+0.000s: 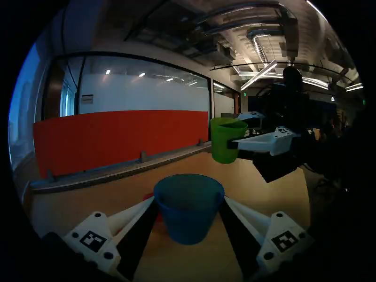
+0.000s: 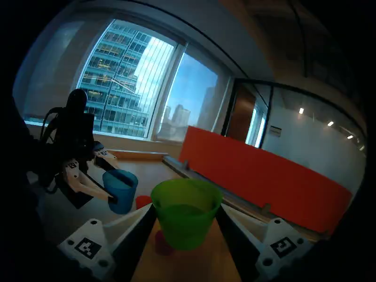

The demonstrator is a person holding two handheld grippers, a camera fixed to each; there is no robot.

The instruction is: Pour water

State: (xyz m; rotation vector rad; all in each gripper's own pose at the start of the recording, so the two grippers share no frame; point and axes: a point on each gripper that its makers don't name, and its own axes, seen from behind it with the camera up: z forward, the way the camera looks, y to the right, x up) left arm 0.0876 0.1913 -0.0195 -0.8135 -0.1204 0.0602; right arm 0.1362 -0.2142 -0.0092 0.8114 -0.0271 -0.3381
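In the left gripper view my left gripper [image 1: 189, 207] is shut on a blue cup [image 1: 189, 207], held upright above the wooden table [image 1: 117, 197]. Farther off to the right, the right gripper [image 1: 230, 144] holds a green cup [image 1: 225, 139] upright in the air. In the right gripper view my right gripper [image 2: 186, 214] is shut on that green cup [image 2: 186, 217]. At the left of this view the left gripper [image 2: 113, 195] grips the blue cup [image 2: 120, 190]. The two cups are apart. Whether either holds water I cannot tell.
A small red object [image 2: 143, 201] lies on the table [image 2: 197, 263] below the cups, with another red piece [image 2: 162, 243] near the green cup. An orange partition [image 1: 117, 136] runs along the table's far edge. Large windows [image 2: 122, 89] are behind the left gripper.
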